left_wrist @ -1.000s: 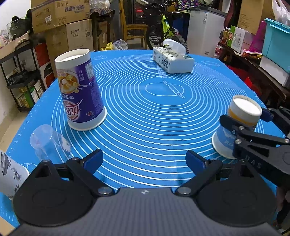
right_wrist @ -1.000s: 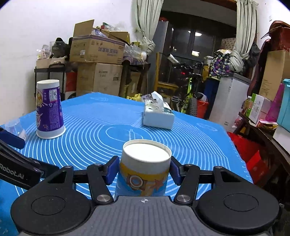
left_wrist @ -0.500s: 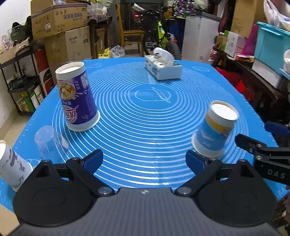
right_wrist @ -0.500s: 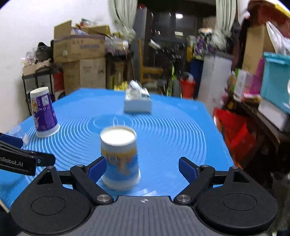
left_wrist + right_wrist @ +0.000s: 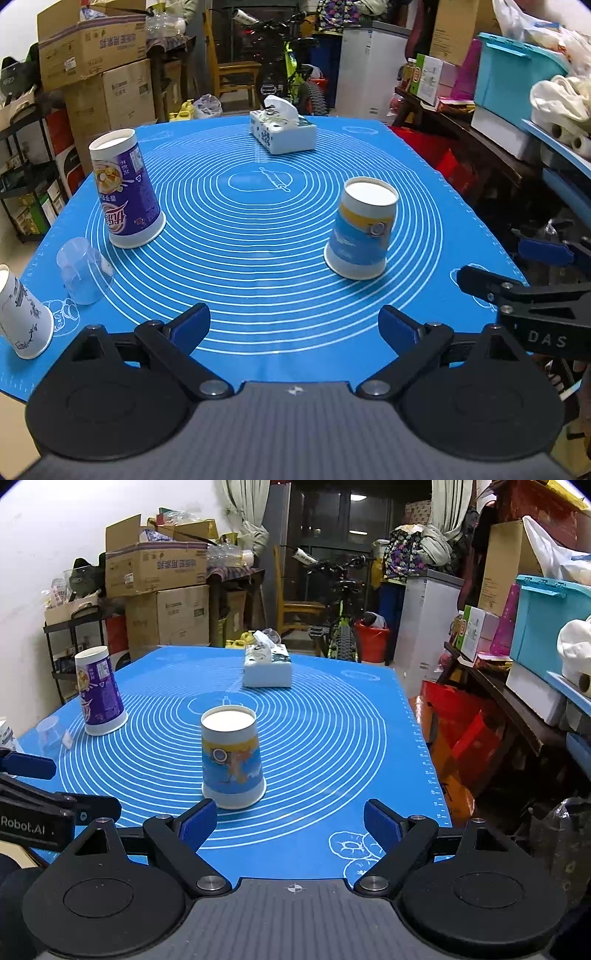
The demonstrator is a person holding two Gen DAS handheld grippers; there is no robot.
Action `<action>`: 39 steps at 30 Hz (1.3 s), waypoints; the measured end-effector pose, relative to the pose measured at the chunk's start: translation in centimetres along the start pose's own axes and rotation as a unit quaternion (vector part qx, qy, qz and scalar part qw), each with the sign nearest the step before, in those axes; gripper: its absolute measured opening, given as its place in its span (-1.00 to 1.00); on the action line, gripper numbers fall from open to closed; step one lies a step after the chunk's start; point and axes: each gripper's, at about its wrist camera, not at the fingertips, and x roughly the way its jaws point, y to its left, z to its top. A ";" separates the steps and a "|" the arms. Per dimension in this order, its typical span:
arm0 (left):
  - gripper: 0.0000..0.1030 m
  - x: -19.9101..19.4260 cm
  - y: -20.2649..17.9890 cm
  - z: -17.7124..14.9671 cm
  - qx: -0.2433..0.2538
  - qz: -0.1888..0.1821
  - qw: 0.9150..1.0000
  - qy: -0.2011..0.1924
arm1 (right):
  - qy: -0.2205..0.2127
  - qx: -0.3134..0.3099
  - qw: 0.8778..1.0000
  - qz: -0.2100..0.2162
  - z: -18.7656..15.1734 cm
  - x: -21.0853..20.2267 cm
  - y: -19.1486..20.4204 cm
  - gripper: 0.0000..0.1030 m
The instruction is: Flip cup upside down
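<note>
Right gripper (image 5: 290, 821) back from inverted cup (image 5: 232, 757)

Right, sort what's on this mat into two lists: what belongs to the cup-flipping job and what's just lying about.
Part of the job:
- blue-and-yellow paper cup, standing mouth-down on the mat
- right gripper, open, behind that cup
- left gripper, open, holding nothing

Just lying about:
- purple cup, also mouth-down
- clear plastic cup
- white patterned cup
- tissue box
- blue mat

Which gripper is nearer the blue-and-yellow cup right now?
Right. The right gripper sits open just short of the blue-and-yellow cup, its left finger close beside the rim. The left gripper, also open, is farther back.
</note>
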 end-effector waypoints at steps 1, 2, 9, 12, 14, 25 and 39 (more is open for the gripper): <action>0.88 -0.1 -0.1 -0.1 0.000 -0.001 1.000 0.000 | -0.001 -0.002 1.000 -0.002 0.0 -0.1 0.0 0.70; 0.88 -0.2 -0.1 -0.2 -0.001 -0.002 1.000 0.001 | -0.003 -0.004 1.000 -0.003 -0.1 -0.3 0.1 0.71; 0.88 -0.6 -0.4 -0.4 0.003 -0.004 1.000 0.000 | -0.004 -0.006 1.000 -0.003 0.0 -0.8 -0.1 0.70; 0.88 -0.7 -0.5 -0.4 0.003 -0.006 1.000 0.001 | -0.002 -0.004 1.000 -0.002 0.0 -1.0 -0.3 0.70; 0.88 -0.7 -0.5 -0.4 0.002 -0.007 1.000 0.002 | -0.002 -0.004 1.000 -0.002 0.0 -1.1 -0.3 0.70; 0.88 -0.7 -0.7 -0.5 0.008 -0.005 1.000 0.000 | 0.004 -0.003 1.000 -0.003 -0.2 -1.2 -0.8 0.70; 0.88 -0.7 -0.9 -0.5 0.011 -0.006 1.000 0.001 | 0.009 0.000 1.000 -0.005 -0.1 -0.9 -0.9 0.70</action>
